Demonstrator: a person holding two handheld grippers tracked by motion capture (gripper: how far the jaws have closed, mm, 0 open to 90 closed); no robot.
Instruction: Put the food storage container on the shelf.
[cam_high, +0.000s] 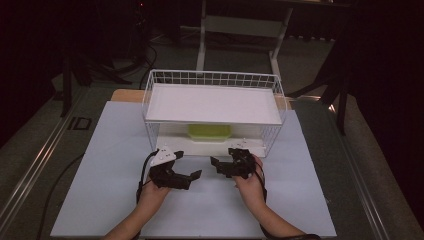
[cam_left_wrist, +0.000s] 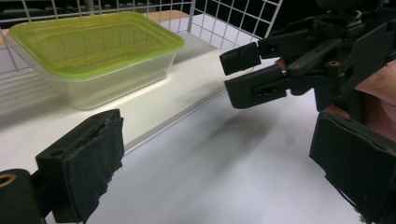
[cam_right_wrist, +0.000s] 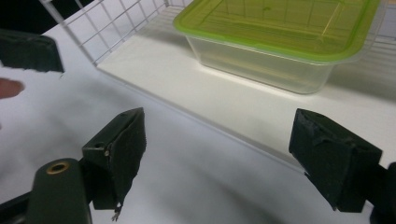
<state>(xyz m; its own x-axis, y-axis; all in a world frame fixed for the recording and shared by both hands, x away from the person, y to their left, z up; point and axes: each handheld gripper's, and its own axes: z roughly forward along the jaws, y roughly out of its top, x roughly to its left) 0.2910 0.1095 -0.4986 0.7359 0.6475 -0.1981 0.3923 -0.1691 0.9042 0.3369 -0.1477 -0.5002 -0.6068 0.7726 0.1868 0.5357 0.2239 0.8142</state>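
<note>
- Container (cam_high: 209, 131) of clear plastic with a yellow-green lid sat on the lower white shelf (cam_high: 200, 147) of a white wire rack (cam_high: 212, 80), under its upper white shelf (cam_high: 212, 104), roughly centred.
- The rack stood at the far middle of a white table (cam_high: 100, 165).
- The left gripper (cam_high: 191, 176) hovered just in front of the rack, left of centre, jaws spread wide and holding nothing.
- The right gripper (cam_high: 216, 163) hovered beside it, right of centre, jaws likewise spread and empty.
- Both grippers pointed inward toward each other, close but apart.
- In the left gripper view, the right gripper's jaws appeared only slightly parted, near the shelf's front edge.
</note>
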